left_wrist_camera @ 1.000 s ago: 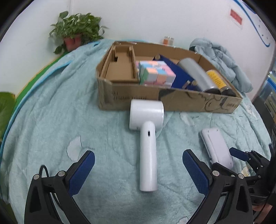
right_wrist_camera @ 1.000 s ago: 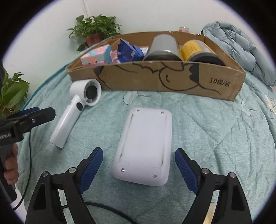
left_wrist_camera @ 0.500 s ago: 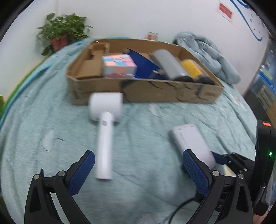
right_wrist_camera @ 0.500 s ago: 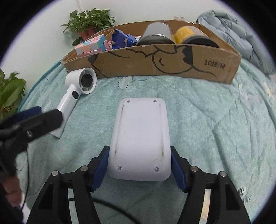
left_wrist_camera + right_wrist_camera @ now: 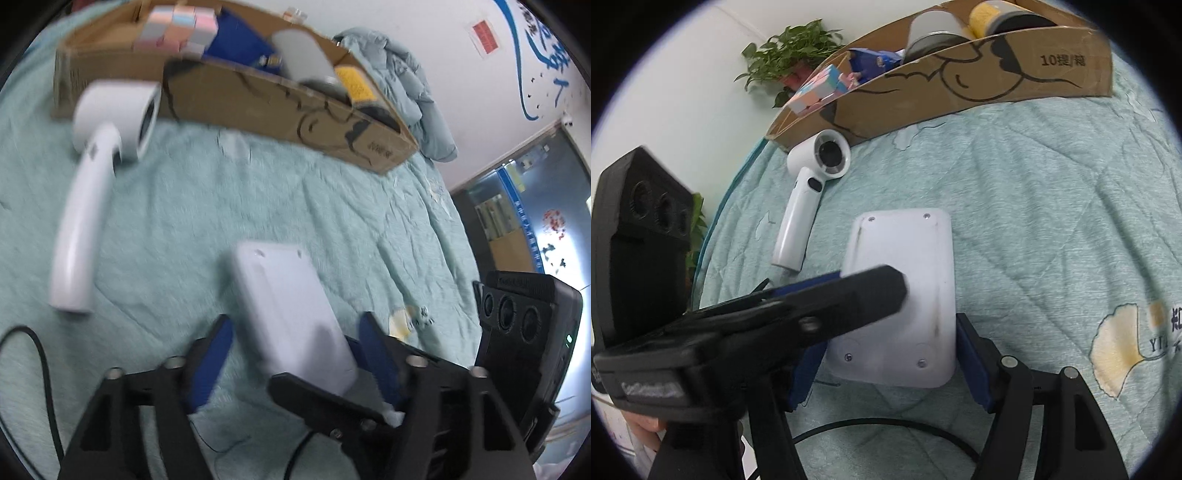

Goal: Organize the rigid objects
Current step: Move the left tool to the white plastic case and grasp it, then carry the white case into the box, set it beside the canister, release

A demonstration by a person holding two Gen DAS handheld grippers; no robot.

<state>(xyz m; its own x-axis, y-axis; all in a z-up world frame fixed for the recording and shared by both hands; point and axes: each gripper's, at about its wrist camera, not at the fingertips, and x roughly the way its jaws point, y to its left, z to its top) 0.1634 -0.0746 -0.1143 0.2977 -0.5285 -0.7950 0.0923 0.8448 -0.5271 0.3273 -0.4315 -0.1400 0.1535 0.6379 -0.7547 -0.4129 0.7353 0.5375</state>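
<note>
Jaws of right gripper [image 5: 894, 325] clamping white box [image 5: 908, 266] near end, long axis toward cardboard tray [image 5: 960, 85]; left gripper [image 5: 295, 321] jaws, just closing, straddling it unpressed.

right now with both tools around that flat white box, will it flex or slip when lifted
The flat white box looks like a rigid screwed plastic shell, so it probably won't flex. Its smooth sides may slip against the right tool. The soft quilt beneath could let it tilt as the left tool closes in.

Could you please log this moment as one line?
right claw: shut on white device | left claw: just closing around it, not gripping | dryer: on blanket
</note>
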